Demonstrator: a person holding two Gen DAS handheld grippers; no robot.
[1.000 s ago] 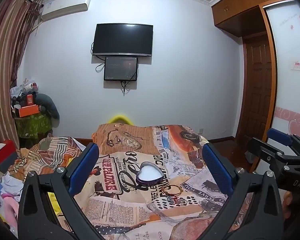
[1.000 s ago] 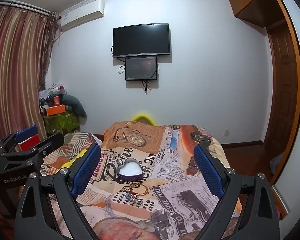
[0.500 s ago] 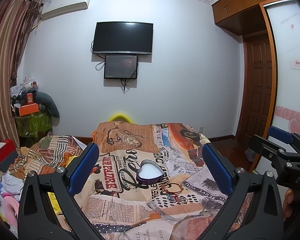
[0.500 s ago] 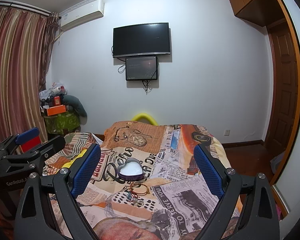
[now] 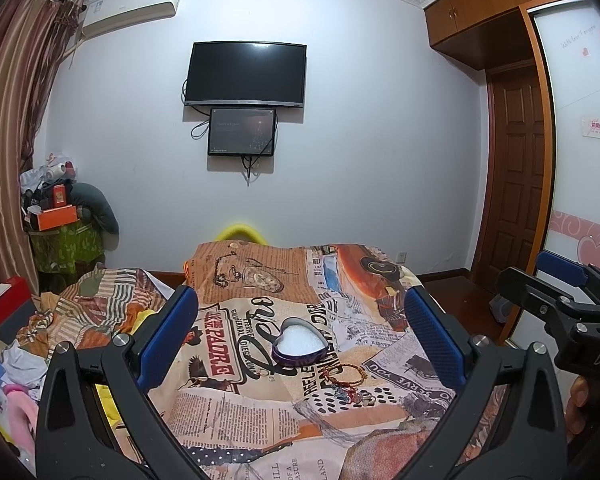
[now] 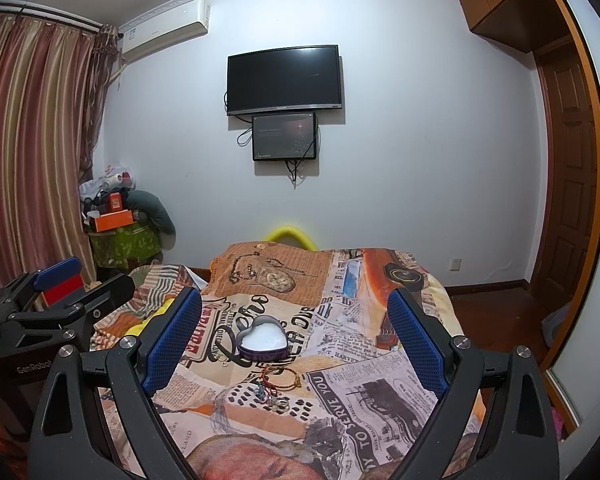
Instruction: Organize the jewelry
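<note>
A purple heart-shaped box (image 5: 298, 344) with a white lining lies open on the newspaper-print bedspread (image 5: 260, 412); it also shows in the right wrist view (image 6: 262, 340). Just in front of it lie a red and gold bracelet (image 5: 345, 374) and a small heap of beads and rings (image 5: 350, 394), seen in the right wrist view as the bracelet (image 6: 282, 378) and the heap (image 6: 274, 398). My left gripper (image 5: 300, 334) is open and empty, held above the bed short of the box. My right gripper (image 6: 296, 332) is open and empty, likewise held back. Each gripper shows at the other view's edge.
Crumpled bedding and clothes (image 5: 80, 308) lie left of the bed. A red box (image 5: 8, 304) and a cluttered green stand (image 5: 60, 240) are at the left wall. A wardrobe and wooden door (image 5: 516, 184) stand on the right. A TV (image 5: 244, 74) hangs on the far wall.
Both views have shifted only slightly; the grippers stay open and hover in much the same place. The jewelry and box have not moved.
</note>
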